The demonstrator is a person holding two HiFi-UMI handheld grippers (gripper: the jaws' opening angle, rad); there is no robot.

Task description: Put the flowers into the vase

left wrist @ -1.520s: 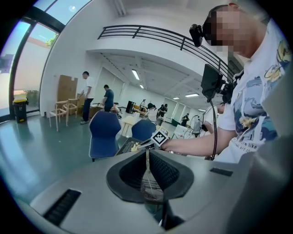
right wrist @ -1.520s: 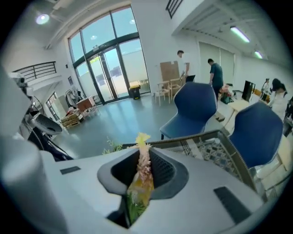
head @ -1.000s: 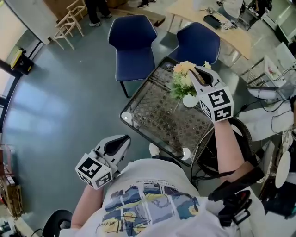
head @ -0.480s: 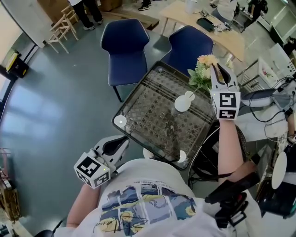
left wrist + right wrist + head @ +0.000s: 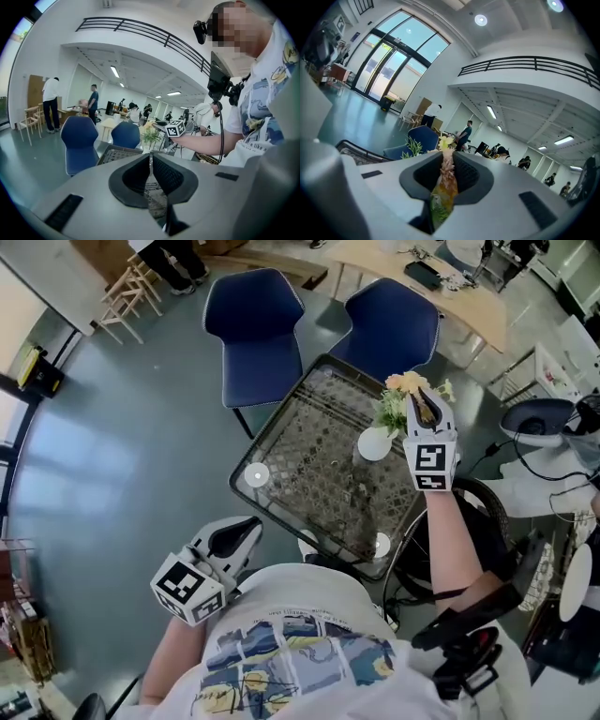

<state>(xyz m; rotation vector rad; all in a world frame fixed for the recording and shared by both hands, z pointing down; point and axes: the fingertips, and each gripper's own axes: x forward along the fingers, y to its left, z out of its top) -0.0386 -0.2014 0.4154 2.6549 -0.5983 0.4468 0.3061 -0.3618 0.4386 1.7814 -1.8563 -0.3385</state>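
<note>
A small white vase [image 5: 373,443] stands on the glass-topped table [image 5: 309,465], near its right side. My right gripper [image 5: 424,407] hovers just right of and above the vase, shut on a bunch of flowers [image 5: 398,399] with peach blooms and green leaves. In the right gripper view the stems and blooms [image 5: 443,185] fill the gap between the jaws of the right gripper [image 5: 447,161]. My left gripper [image 5: 228,542] hangs low by my body, off the table's near-left corner. Its jaws meet with nothing between them in the left gripper view [image 5: 150,161].
Two blue chairs [image 5: 255,320] [image 5: 394,324] stand beyond the table. A wooden table [image 5: 431,287] is further back. Cables and equipment [image 5: 544,427] crowd the floor to the right. People [image 5: 50,101] stand far off in the hall.
My right gripper has carried the flowers out toward the table's right edge, then back down close to the vase. My left gripper has stayed near my body.
</note>
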